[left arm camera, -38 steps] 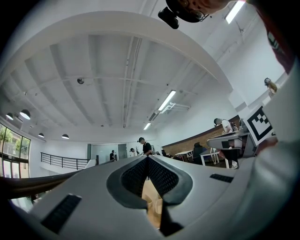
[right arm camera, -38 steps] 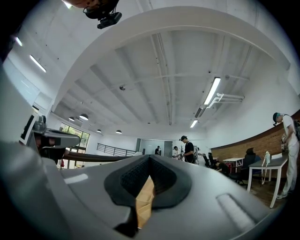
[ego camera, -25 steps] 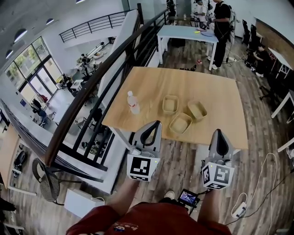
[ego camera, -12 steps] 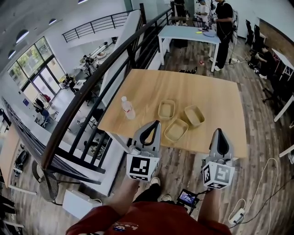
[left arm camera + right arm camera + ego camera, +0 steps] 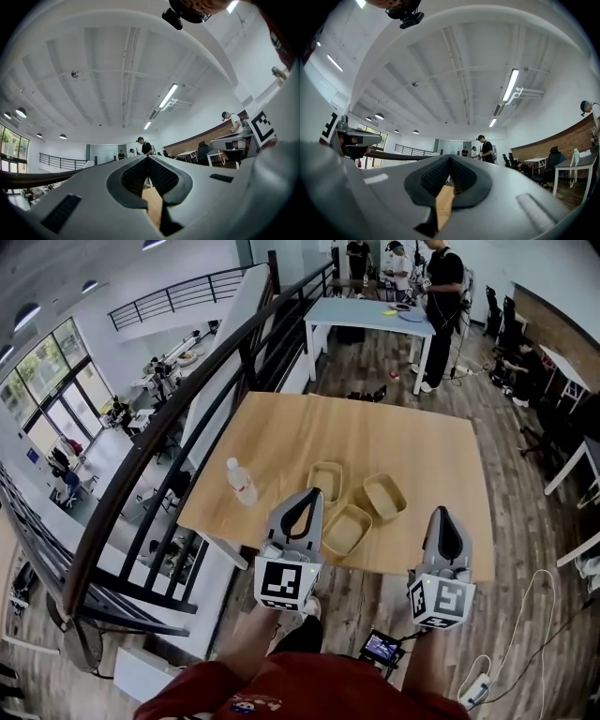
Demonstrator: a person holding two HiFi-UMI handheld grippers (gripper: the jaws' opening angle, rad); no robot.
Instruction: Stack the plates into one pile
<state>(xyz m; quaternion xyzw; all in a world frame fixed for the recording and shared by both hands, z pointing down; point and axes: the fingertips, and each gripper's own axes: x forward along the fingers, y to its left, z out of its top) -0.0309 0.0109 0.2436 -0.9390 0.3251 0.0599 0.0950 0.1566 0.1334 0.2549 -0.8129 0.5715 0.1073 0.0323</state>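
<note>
Three tan rectangular plates lie apart on the wooden table (image 5: 281,427): one at the back left (image 5: 325,481), one at the right (image 5: 383,495), one nearest me (image 5: 346,529). My left gripper (image 5: 314,491) is shut and empty, and its tip shows over the table's near edge just left of the nearest plate. Also shut and empty, my right gripper (image 5: 441,511) hangs over the near edge to the right of the plates. In the left gripper view the left gripper (image 5: 147,158) has its jaws together, with only a strip of table below. The right gripper (image 5: 450,157) looks the same in the right gripper view.
A clear plastic bottle (image 5: 241,481) stands near the table's left edge. A black railing (image 5: 159,474) runs along the left. Further back, people stand at a light blue table (image 5: 370,315). A small screen device (image 5: 382,646) and a cable (image 5: 525,615) lie on the floor.
The table and plates have come nearer and lower in the head view as I moved toward them. Both grippers stayed shut and kept their pose.
</note>
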